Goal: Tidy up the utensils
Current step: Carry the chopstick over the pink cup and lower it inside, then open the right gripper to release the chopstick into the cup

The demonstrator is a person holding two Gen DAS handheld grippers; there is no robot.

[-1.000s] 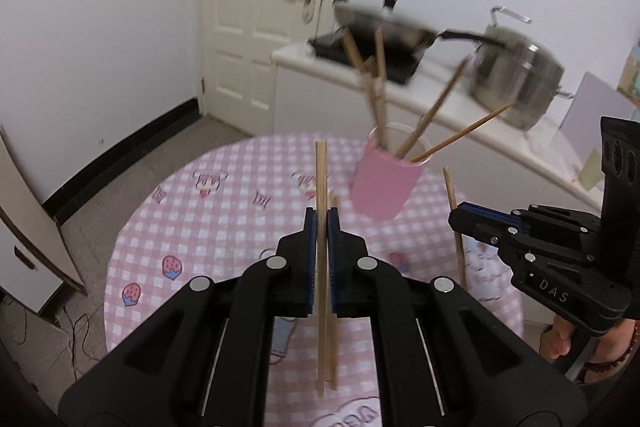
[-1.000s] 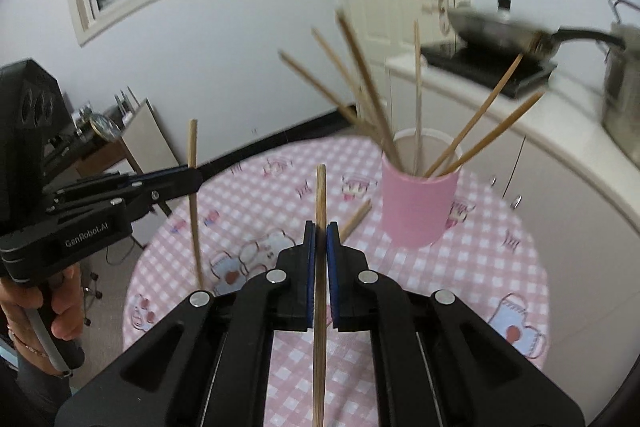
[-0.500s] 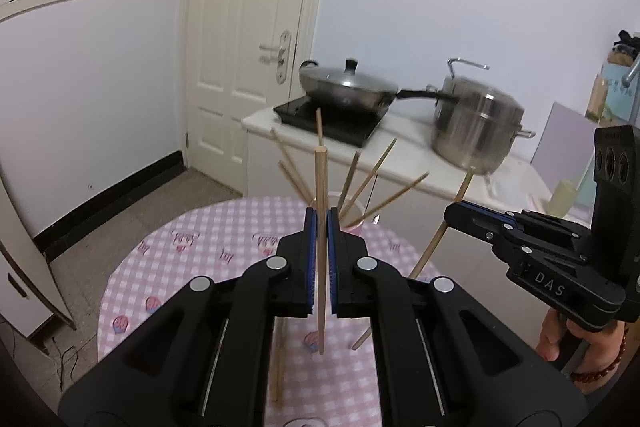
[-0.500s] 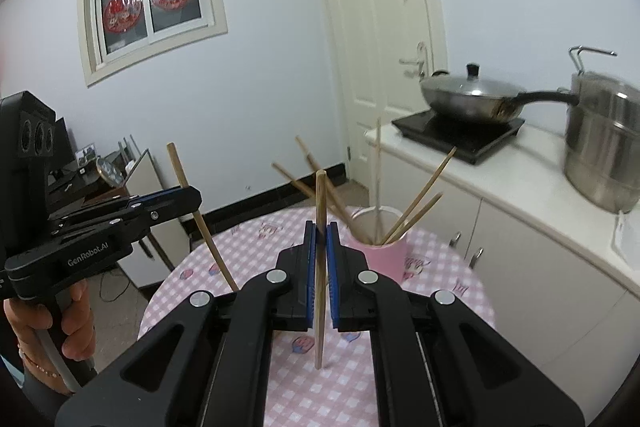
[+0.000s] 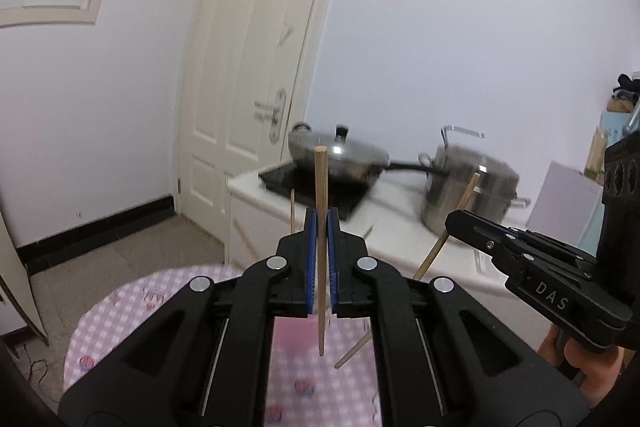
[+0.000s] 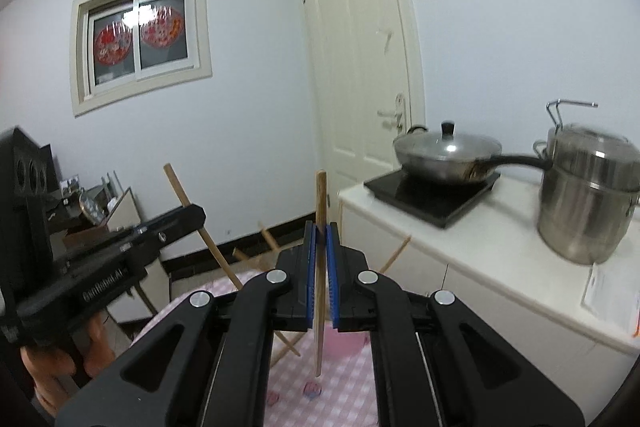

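My left gripper is shut on a wooden chopstick held upright, high above the pink checked table. My right gripper is shut on another upright chopstick. Each gripper shows in the other's view: the right one holds its chopstick at the right, the left one holds its chopstick at the left. The pink cup is mostly hidden behind my fingers. Tips of chopsticks in it poke up beside the fingers.
A white counter stands behind the table with a black hob, a lidded pan and a steel pot. A cream door is beyond. A side table with clutter is at the left.
Both grippers have risen and tilted up with their chopsticks. The table and pink cup have dropped low in both views and are now largely hidden behind the fingers.
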